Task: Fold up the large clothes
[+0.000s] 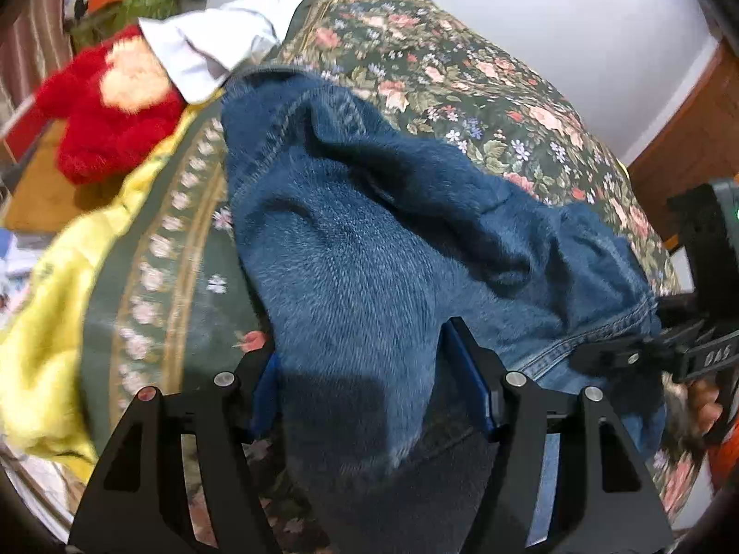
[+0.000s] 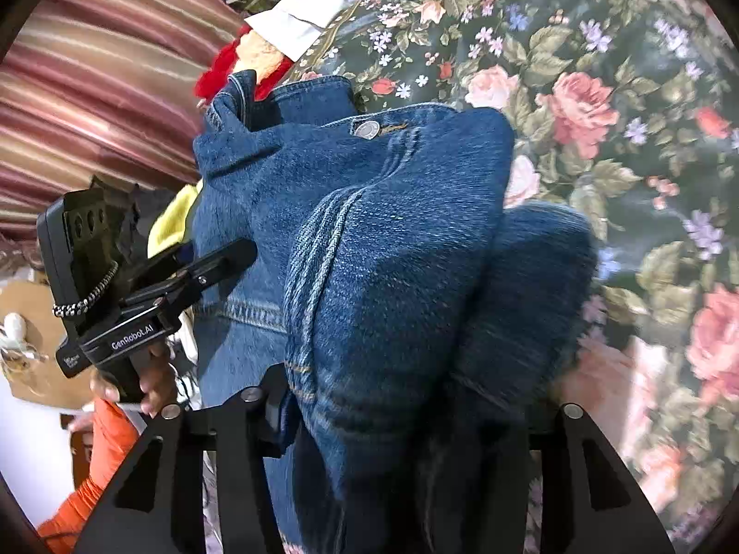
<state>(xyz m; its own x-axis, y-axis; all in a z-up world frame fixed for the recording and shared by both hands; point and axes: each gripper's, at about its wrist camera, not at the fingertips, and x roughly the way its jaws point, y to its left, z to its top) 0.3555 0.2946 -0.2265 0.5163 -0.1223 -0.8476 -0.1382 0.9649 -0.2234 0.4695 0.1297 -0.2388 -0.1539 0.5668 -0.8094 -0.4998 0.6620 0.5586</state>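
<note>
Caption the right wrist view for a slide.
Right gripper holds a bunched denim jacket over the floral bedspread; left gripper grips its far edge.

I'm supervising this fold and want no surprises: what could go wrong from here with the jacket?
1. The denim jacket is bunched thick between the left gripper fingers; part of it may slip out and spoil the fold.
2. The right gripper holds a heavy wad with a metal button nearby, which could snag.
3. The jacket's far end lies near the white shirt and red plush toy; pulling may drag them.
</note>
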